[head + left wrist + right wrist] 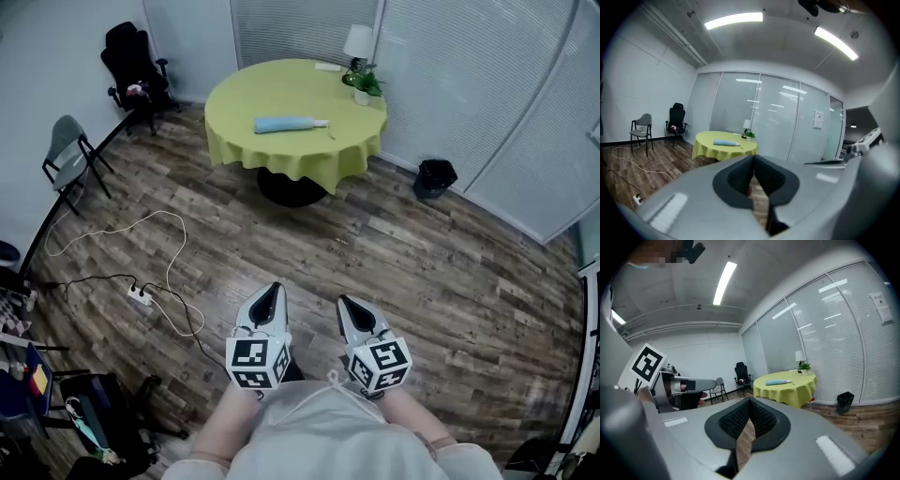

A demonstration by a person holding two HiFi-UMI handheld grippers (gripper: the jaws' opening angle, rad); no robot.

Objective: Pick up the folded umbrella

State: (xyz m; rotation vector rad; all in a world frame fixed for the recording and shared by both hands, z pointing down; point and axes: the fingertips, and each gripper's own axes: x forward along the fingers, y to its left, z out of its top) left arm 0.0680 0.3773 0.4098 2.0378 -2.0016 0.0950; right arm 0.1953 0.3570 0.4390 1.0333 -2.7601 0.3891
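Observation:
A light blue folded umbrella [288, 124] lies on the round table with a yellow-green cloth [244, 98], far ahead of me. The umbrella [726, 143] shows small in the left gripper view and the umbrella [778, 381] likewise in the right gripper view. My left gripper [273, 288] and right gripper [343, 301] are held side by side close to my body, well short of the table. Both point toward it, jaws shut with nothing between them.
A small lamp [357, 42] and a potted plant [366, 85] stand at the table's far edge. A black bin [435, 176] sits right of the table. A grey chair [67, 150] and a black office chair [131, 61] stand left. A white cable and power strip [140, 295] lie on the wooden floor.

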